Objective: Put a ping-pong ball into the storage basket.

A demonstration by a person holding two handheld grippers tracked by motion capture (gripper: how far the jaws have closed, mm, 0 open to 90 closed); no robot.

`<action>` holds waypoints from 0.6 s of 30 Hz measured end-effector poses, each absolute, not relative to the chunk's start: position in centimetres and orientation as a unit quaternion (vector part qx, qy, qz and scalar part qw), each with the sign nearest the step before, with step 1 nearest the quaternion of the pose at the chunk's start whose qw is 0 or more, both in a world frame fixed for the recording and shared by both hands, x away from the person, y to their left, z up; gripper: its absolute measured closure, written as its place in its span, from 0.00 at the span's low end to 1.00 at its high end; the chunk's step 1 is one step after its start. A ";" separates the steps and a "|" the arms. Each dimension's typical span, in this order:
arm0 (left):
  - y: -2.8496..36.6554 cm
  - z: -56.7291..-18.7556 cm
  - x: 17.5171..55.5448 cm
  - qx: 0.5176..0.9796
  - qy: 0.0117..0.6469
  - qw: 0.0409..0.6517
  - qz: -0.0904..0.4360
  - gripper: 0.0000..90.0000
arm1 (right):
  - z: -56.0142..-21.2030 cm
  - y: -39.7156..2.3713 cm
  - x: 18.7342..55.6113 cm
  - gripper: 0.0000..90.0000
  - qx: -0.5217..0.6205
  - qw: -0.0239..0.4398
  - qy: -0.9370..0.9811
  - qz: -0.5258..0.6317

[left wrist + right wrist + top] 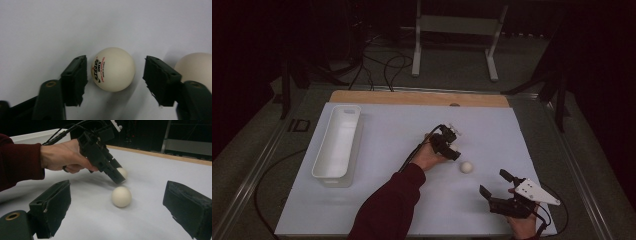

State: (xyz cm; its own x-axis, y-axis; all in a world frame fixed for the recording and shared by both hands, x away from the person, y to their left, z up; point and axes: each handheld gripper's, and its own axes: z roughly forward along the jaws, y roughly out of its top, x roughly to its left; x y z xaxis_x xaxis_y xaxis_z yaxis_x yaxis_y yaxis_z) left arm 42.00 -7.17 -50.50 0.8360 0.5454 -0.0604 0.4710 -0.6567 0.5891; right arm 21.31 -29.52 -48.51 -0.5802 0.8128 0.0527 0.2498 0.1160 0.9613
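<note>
A white table-tennis ball with red and black print [113, 69] lies on the white table between the jaws of my left gripper [116, 60]. A small gap shows on each side of it, so the pads do not press on it and the gripper is open. A second white ball [466, 167] [197, 67] [121, 196] rests just beside it. In the high view my left gripper [451, 152] points down at mid-table. My right gripper [493, 182] [119, 186] waits wide open and empty near the front right, aimed at the balls and the left gripper [117, 176].
A long white tray [323, 145] stands on the left side of the white table top [387, 200]. A wooden strip [412, 97] runs along the far edge. Cables and a metal frame [417, 45] lie on the floor beyond.
</note>
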 end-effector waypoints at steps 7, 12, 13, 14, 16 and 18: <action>-7.2 -50.7 42.1 0.909 0.279 0.303 0.059 0.56 | -48.5 -29.5 21.3 0.08 0.378 0.258 0.703 0.545; -7.3 -50.6 41.9 0.909 0.279 0.304 0.066 0.57 | -48.5 -29.4 21.3 0.08 0.376 0.257 0.703 0.545; -7.3 -50.6 41.9 0.909 0.278 0.304 0.067 0.57 | -48.5 -29.3 21.3 0.08 0.376 0.257 0.704 0.545; -7.3 -50.5 41.9 0.908 0.278 0.304 0.069 0.57 | -48.5 -29.3 21.4 0.08 0.377 0.257 0.703 0.546; -7.2 -50.4 41.8 0.908 0.280 0.305 0.070 0.57 | -48.5 -29.3 21.4 0.08 0.376 0.257 0.704 0.546; -7.2 -50.4 41.8 0.908 0.280 0.305 0.070 0.57 | -48.5 -29.3 21.4 0.08 0.377 0.257 0.703 0.546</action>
State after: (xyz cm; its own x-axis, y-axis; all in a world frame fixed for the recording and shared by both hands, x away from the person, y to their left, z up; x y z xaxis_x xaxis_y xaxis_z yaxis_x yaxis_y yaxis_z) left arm 41.81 -7.25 -50.44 0.8335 0.5508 -0.0433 0.4651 -0.6572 0.5931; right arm 21.38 -29.32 -48.50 -0.5846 0.8098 0.0505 0.2498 0.1204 0.9608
